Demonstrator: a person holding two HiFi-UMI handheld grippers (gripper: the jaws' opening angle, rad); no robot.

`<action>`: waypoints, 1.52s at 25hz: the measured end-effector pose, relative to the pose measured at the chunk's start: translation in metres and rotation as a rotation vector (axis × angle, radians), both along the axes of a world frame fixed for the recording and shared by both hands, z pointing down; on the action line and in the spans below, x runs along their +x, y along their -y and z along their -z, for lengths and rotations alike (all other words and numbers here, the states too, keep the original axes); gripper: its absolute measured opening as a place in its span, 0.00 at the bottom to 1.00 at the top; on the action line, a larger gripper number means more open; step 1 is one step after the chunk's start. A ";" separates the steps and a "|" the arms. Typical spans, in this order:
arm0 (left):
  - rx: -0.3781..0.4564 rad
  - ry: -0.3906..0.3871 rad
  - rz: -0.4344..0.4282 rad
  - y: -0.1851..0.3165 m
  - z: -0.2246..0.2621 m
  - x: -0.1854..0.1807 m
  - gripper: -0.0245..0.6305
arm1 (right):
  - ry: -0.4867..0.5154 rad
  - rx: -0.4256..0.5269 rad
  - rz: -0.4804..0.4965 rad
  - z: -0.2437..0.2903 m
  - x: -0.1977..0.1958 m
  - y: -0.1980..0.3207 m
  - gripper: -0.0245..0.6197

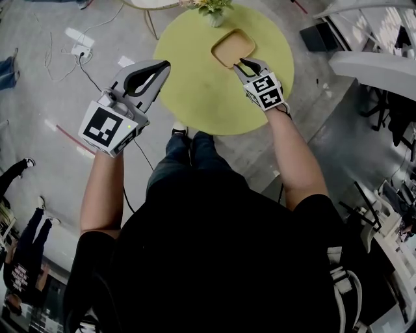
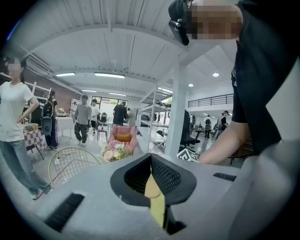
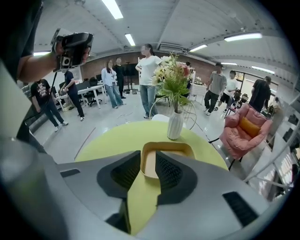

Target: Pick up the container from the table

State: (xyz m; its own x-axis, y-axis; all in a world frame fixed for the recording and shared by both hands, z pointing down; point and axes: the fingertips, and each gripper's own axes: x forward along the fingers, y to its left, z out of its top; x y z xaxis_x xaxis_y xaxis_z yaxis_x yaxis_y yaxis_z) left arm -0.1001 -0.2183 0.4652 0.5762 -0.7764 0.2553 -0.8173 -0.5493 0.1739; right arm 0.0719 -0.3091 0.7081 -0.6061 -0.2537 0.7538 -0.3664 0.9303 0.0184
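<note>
A shallow tan square container (image 1: 233, 47) lies on the round yellow-green table (image 1: 195, 91), toward its far right. My right gripper (image 1: 250, 63) points down at the container's near edge with its jaws open. In the right gripper view the container (image 3: 169, 147) shows past the fingertips, its near rim in the gap of the right gripper (image 3: 148, 157), with no pad pressing on it. My left gripper (image 1: 159, 65) hangs in the air off the table's left edge, shut and empty. In its own view the left gripper (image 2: 151, 157) has its pads together.
A white vase of flowers (image 1: 214, 14) stands at the table's far edge, just behind the container, as does the vase (image 3: 175, 124) in the right gripper view. A power strip with cables (image 1: 81, 50) lies on the floor at left. Several people stand around the room; a pink armchair (image 3: 246, 129) is at right.
</note>
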 end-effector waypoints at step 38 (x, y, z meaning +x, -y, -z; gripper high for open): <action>-0.101 -0.109 0.005 -0.023 -0.047 -0.005 0.06 | -0.321 0.046 0.413 -0.101 -0.001 -0.015 0.33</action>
